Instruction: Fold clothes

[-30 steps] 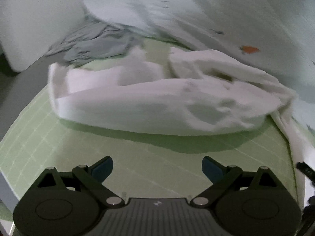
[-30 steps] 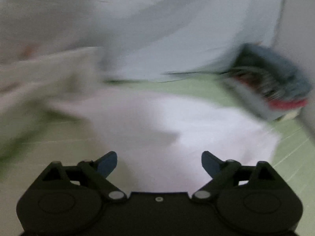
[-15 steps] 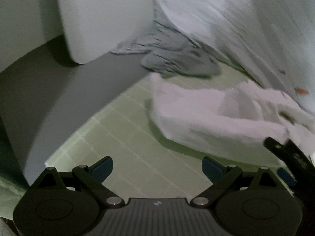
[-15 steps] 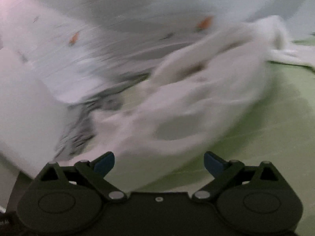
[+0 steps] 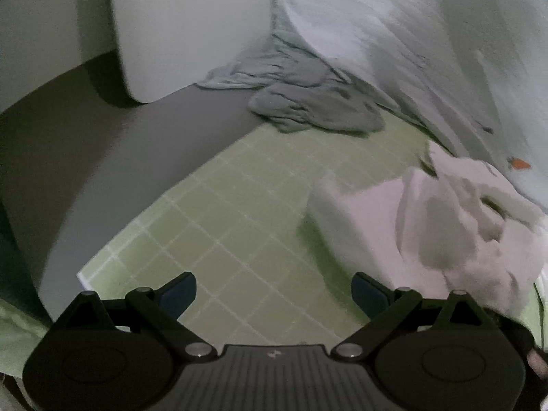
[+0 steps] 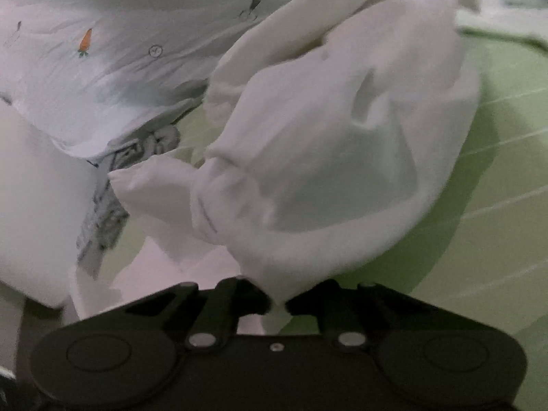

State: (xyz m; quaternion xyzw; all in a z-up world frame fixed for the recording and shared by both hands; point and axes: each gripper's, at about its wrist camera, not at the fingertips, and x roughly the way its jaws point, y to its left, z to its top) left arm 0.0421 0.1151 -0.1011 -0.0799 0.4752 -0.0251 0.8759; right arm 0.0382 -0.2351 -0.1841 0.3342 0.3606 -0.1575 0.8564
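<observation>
A white garment [image 6: 328, 144] lies bunched on the green grid mat [image 6: 496, 178]. My right gripper [image 6: 278, 303] is shut on its near edge, and the cloth bulges up from the pinch. In the left wrist view the same white garment [image 5: 445, 226] sits rumpled at the right, partly lifted. My left gripper [image 5: 274, 289] is open over the bare green mat [image 5: 219, 226], well left of the garment, with nothing between its fingers.
A crumpled grey garment [image 5: 315, 106] lies at the mat's far edge. A pale sheet with carrot prints [image 5: 411, 41] drapes behind it and shows in the right wrist view too [image 6: 113, 58]. A white pillow [image 5: 191, 27] stands at the back left beside a grey surface [image 5: 113, 157].
My right gripper has shut on the white garment's edge and pulls it up. The left gripper has swung left, so the garment now sits at the right of its view.
</observation>
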